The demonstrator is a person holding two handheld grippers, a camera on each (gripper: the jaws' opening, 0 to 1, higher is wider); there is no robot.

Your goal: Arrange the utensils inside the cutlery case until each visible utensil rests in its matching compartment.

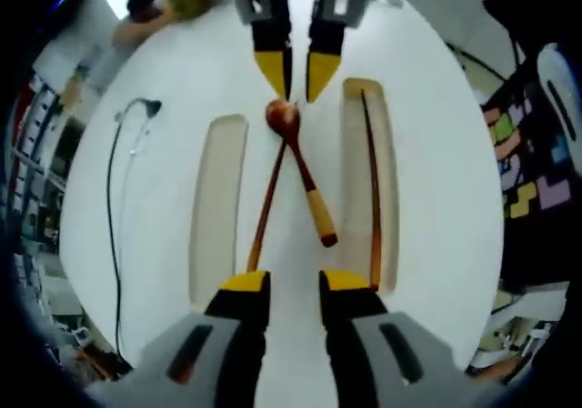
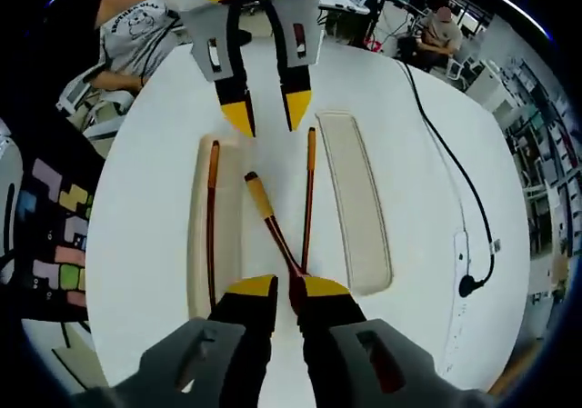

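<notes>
A wooden spoon (image 1: 305, 176) lies across the strip between two long tan compartments, crossed over a loose brown chopstick (image 1: 265, 204). A second chopstick (image 1: 374, 190) rests inside one compartment (image 1: 355, 181); the other compartment (image 1: 218, 208) holds nothing. My right gripper (image 2: 288, 287) is shut on the spoon's bowl, with the spoon (image 2: 273, 231) running forward from its jaws beside the loose chopstick (image 2: 308, 199). It comes into the left gripper view from the top (image 1: 297, 85). My left gripper (image 1: 294, 281) stands open over the handle ends, touching nothing, and faces me in the right gripper view (image 2: 266, 115).
The case sits on a round white table (image 1: 436, 272). A black cable (image 1: 114, 199) with a plug trails along one side of it (image 2: 455, 199). A colourful tile mat (image 2: 55, 235) lies beyond the table edge. People sit at the far side (image 2: 136, 26).
</notes>
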